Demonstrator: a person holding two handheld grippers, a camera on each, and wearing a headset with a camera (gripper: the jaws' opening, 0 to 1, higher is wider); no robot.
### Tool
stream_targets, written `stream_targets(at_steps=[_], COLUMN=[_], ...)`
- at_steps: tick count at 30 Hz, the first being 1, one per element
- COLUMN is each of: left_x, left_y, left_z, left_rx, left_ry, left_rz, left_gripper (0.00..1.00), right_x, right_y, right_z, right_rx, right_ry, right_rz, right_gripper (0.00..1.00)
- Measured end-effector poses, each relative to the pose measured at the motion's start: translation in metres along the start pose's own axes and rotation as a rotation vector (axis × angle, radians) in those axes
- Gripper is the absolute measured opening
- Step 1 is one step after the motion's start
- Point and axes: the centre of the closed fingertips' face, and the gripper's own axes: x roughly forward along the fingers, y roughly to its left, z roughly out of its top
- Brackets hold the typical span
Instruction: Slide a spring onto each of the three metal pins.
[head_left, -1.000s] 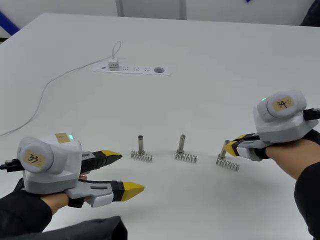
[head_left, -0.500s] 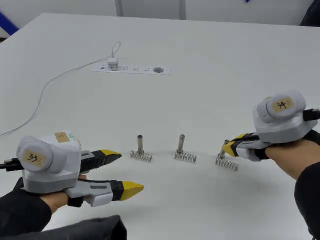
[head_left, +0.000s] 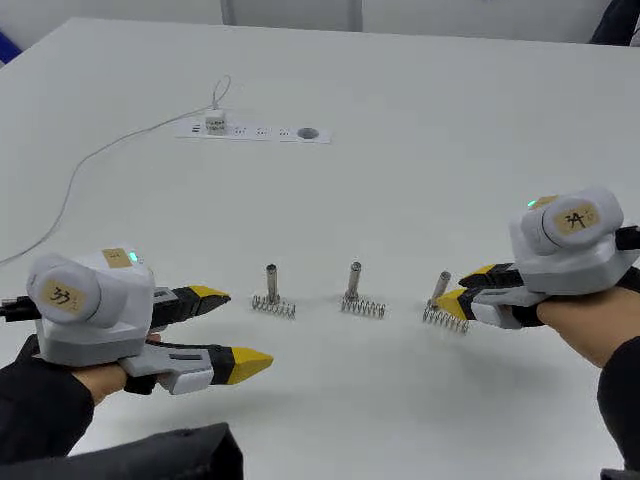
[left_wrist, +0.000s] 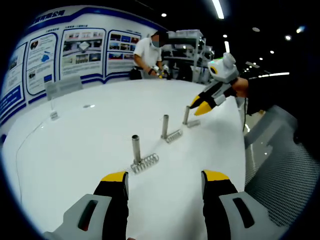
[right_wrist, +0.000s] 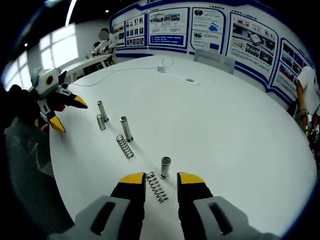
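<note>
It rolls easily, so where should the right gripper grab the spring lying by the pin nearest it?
Probably mid-length, across the coils. The spring lies flat on the table, lined up between the jaws of the open right gripper, so come from above, clear of the upright pin beside it.

On the table (head_left: 450, 150) we see the middle pin (head_left: 354, 280), with the left pin (head_left: 271, 283) at its 9 o'clock and the right pin (head_left: 441, 287) at 3. Touching each pin's foot at 6 o'clock lie the left spring (head_left: 273, 305), middle spring (head_left: 363, 307) and right spring (head_left: 444, 319). The power strip (head_left: 252, 131) lies well apart at 11 o'clock.
</note>
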Motion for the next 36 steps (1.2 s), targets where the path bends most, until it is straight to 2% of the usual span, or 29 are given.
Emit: stream_targets(at_steps=[6,14,25,29,36], left_x=[0.004,0.013,0.028,0.033,0.039], left_y=[0.009,0.019,0.034,0.036,0.038], left_z=[-0.001,-0.001,-0.001,-0.002,-0.005], left_rx=[0.022,0.069,0.159,0.193,0.219], left_ry=[0.027,0.068,0.121,0.138,0.161], left_rz=[0.0,-0.012,-0.03,-0.042,-0.068], left_gripper=[0.6,0.57,0.48,0.43,0.36], right_x=[-0.004,-0.01,-0.02,-0.024,-0.025], right_y=[-0.002,0.012,0.014,0.013,0.017], right_z=[0.0,0.003,0.005,0.005,0.004], right_rx=[-0.004,-0.029,-0.022,-0.015,-0.011], right_ry=[-0.028,-0.059,-0.083,-0.091,-0.091], right_rz=[-0.007,0.019,0.008,0.001,-0.001], right_gripper=[0.33,0.47,0.45,0.44,0.42])
